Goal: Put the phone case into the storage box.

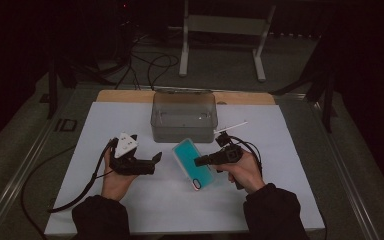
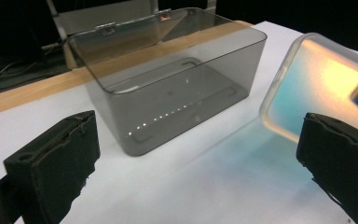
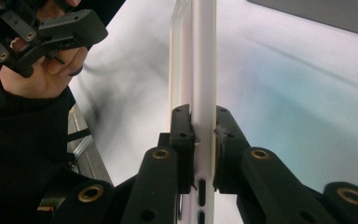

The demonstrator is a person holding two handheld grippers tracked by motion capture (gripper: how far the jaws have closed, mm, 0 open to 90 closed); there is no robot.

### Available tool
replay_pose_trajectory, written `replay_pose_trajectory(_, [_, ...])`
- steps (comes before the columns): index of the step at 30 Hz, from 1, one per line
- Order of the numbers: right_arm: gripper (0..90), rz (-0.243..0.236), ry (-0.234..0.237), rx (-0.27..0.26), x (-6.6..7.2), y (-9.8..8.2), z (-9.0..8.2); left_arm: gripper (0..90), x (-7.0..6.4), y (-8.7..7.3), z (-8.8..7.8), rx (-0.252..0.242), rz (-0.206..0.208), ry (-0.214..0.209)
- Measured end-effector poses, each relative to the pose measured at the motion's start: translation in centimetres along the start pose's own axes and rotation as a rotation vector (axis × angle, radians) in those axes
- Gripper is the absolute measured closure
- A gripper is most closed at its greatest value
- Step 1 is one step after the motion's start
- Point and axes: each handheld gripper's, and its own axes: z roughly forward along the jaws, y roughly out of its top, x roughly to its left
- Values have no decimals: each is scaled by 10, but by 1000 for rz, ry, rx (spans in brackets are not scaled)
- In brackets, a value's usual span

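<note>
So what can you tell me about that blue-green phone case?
The phone case is teal inside with a pale, milky rim that looks like soft plastic. It has rounded corners, slots along its bottom edge and a camera cutout. Nothing is in it. The right gripper pinches it by one edge, its jaws shut on both faces, in front of the smoky clear box. The open left gripper isn't touching it.

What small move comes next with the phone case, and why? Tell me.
Probably carry the phone case toward the box just behind it. The right gripper is clamped on the case's edge, the left gripper stands open and apart from it, and the box is open and empty.
</note>
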Motion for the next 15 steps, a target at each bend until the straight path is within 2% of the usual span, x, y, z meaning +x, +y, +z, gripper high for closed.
replay_pose_trajectory(8, [819,3,-16,-17,2,1,-3,3,8,-14,-15,2,-27,25])
replay_pose_trajectory(15, [819,6,-58,-42,4,3,-4,4,11,-28,-23,5,-50,33])
